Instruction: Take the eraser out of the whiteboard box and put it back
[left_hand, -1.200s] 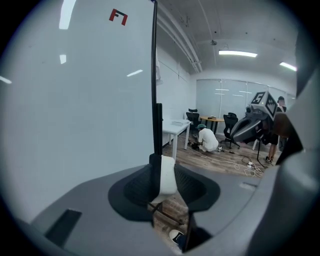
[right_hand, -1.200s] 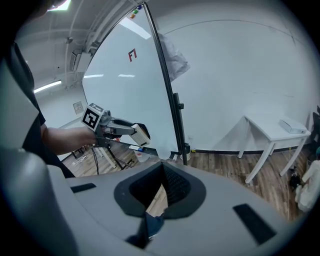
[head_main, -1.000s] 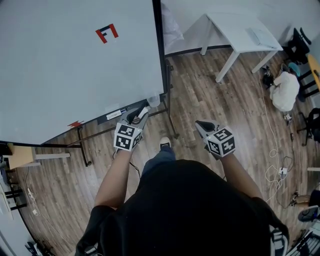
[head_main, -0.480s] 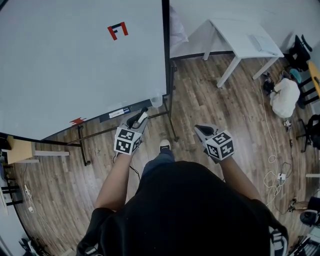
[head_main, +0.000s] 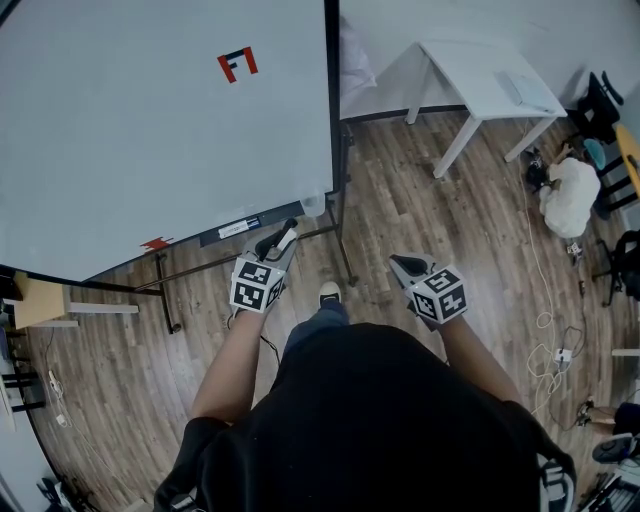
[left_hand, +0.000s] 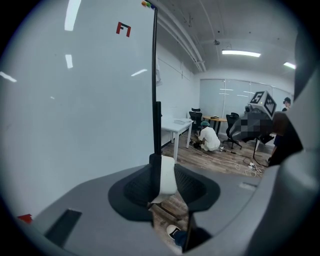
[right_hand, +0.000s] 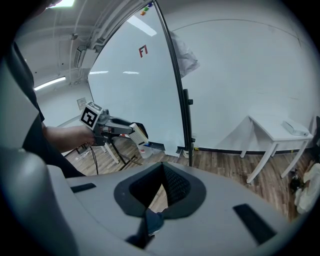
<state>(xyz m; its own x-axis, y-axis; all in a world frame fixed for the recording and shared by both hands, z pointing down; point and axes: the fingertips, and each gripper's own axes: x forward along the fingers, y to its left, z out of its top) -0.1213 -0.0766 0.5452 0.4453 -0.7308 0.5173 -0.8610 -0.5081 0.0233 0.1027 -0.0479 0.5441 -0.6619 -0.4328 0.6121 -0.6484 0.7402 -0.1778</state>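
Head view, left claw: clamped on the white eraser, which pokes out past my tips.
Head view, box: small and clear, at the whiteboard's lower corner, just ahead of my left claw; the eraser is outside it.
Head view, right claw: well to the right of my left claw, over the wood floor.
Left gripper view, left claw: jaws press the eraser from both sides, upright between them; the whiteboard's edge is straight ahead.
Right gripper view, right claw: jaws meet at the tips, empty.
Right gripper view, left claw: ahead and to the left, carrying the eraser; the faint clear shape under it is probably the box.
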